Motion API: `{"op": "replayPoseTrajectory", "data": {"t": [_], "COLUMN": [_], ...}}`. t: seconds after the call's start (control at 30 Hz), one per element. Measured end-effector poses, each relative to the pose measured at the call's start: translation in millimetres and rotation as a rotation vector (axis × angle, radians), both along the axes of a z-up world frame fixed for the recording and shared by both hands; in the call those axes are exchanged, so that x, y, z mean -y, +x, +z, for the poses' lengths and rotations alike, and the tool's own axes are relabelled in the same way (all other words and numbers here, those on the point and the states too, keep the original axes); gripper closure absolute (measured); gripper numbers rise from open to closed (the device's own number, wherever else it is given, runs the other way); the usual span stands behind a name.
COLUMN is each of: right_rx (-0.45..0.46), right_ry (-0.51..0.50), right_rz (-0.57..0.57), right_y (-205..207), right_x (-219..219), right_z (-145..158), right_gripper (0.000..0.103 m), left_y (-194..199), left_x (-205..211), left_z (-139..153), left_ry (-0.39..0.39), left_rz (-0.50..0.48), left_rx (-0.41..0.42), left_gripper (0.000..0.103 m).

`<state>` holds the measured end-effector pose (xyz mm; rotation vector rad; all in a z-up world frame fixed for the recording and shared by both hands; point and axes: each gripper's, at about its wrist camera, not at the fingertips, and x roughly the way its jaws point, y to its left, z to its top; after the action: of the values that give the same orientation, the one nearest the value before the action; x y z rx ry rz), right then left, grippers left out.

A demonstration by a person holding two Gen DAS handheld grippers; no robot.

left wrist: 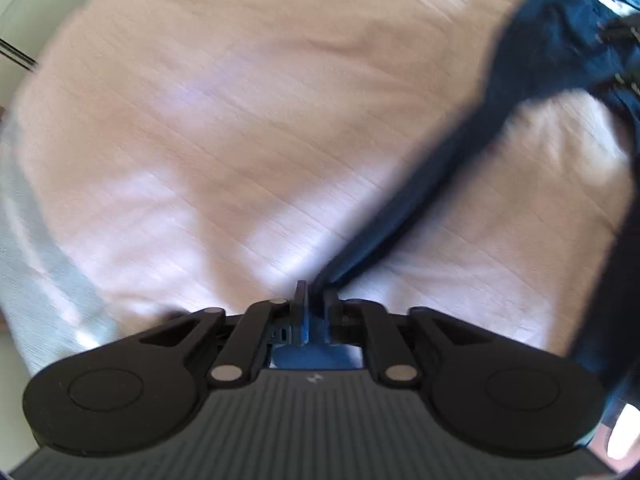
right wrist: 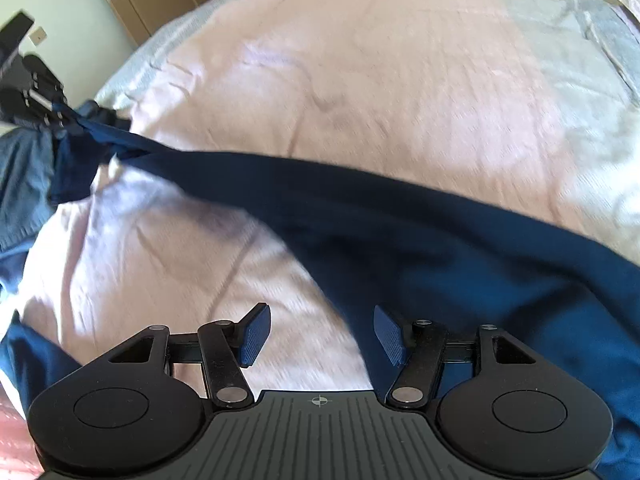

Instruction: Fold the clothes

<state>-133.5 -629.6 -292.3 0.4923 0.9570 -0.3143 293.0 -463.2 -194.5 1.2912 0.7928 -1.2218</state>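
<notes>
The big bed (right wrist: 360,60) has a pink cover; the dark blue cloth (right wrist: 400,220) stretches across it; the left gripper (left wrist: 316,304) pinches one end tight; the right gripper (right wrist: 320,336) stands open just above the cloth's near part.

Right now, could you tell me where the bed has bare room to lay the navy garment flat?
The pink bedspread is bare beyond the navy garment, towards the far edge. A smaller bare patch lies on the near side. The left is crowded: left gripper, bunched cloth, a lighter blue garment.
</notes>
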Motion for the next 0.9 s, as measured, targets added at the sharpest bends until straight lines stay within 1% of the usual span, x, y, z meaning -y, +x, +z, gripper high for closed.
{"op": "replayPoseTrajectory", "data": {"t": [0.03, 0.07, 0.1, 0.13, 0.17, 0.23, 0.3, 0.33, 0.37, 0.43, 0.5, 0.57, 0.63, 0.67, 0.7, 0.73, 0.77, 0.8, 0.83, 0.87, 0.9], "right_rx": [0.004, 0.005, 0.004, -0.001, -0.008, -0.017, -0.038, -0.048, -0.059, -0.073, -0.082, -0.086, -0.089, -0.091, -0.094, -0.098, -0.102, -0.105, -0.108, -0.109, -0.111], "right_ry": [-0.002, -0.006, -0.010, -0.011, -0.014, -0.023, -0.020, -0.018, -0.010, 0.001, 0.002, -0.006, -0.021, -0.033, -0.048, -0.056, -0.064, -0.072, -0.075, -0.080, -0.084], "right_rz": [0.002, 0.002, 0.002, 0.002, 0.002, 0.009, 0.011, 0.012, 0.011, 0.018, 0.034, 0.056, 0.076, 0.086, 0.096, 0.101, 0.106, 0.110, 0.108, 0.104, 0.101], "right_y": [3.4, 5.2, 7.0, 7.9, 7.8, 7.7, 7.5, 7.3, 6.0, 7.5, 12.1, 18.9, 24.6, 26.8, 27.7, 27.2, 26.8, 26.1, 23.7, 21.5, 19.6], "right_x": [0.6, 1.2, 1.7, 1.8, 1.1, 0.6, -1.4, -2.2, -2.5, -5.9, -10.5, -13.8, -17.3, -19.6, -21.4, -23.0, -24.7, -26.3, -28.1, -29.5, -30.8], "right_z": [1.3, 1.3, 1.2, 0.4, -1.5, -0.8, -4.1, -6.0, -10.0, -17.5, -24.9, -31.0, -35.6, -38.9, -41.1, -43.6, -46.1, -48.6, -50.2, -50.2, -49.9], "right_gripper": [0.042, 0.042, 0.042, 0.042, 0.042, 0.042, 0.042, 0.042, 0.042, 0.042, 0.042, 0.042, 0.042, 0.042, 0.042, 0.042, 0.042, 0.042, 0.042, 0.042, 0.042], "left_y": [7.0, 10.2, 13.5, 13.3, 6.6, -6.9, -22.1, -30.6, -39.3, -54.5, -64.8, -67.7, -58.4, -52.8, -46.9, -41.7, -38.0, -37.4, -36.8, -36.7, -37.6], "left_x": [8.9, 16.4, 23.9, 28.0, 25.4, 20.1, 6.4, -2.9, -11.8, -22.7, -27.3, -23.2, -13.8, -8.9, -3.3, 1.3, 4.0, 3.2, 2.4, -0.1, -5.9], "left_z": [-1.5, -7.2, -13.0, -20.3, -30.5, -50.9, -70.7, -79.5, -86.9, -104.0, -128.4, -157.8, -183.5, -194.3, -200.4, -205.0, -206.5, -202.0, -197.5, -189.3, -173.9], "left_ry": [-0.032, -0.050, -0.068, -0.077, -0.069, -0.053, -0.042, -0.044, -0.053, -0.052, -0.037, -0.025, -0.030, -0.034, -0.033, -0.028, -0.025, -0.024, -0.023, -0.026, -0.036], "left_rz": [0.027, 0.035, 0.043, 0.036, -0.003, -0.079, -0.153, -0.184, -0.208, -0.265, -0.319, -0.338, -0.340, -0.338, -0.333, -0.332, -0.332, -0.335, -0.338, -0.334, -0.317], "left_rx": [0.054, 0.101, 0.148, 0.192, 0.227, 0.298, 0.349, 0.357, 0.335, 0.264, 0.258, 0.302, 0.362, 0.394, 0.406, 0.392, 0.375, 0.355, 0.334, 0.311, 0.284], "left_gripper": [0.065, 0.059, 0.056, 0.058, 0.060, 0.059, 0.059, 0.060, 0.060, 0.057, 0.057, 0.057, 0.057, 0.057, 0.057, 0.059, 0.066, 0.085, 0.093, 0.094, 0.095]}}
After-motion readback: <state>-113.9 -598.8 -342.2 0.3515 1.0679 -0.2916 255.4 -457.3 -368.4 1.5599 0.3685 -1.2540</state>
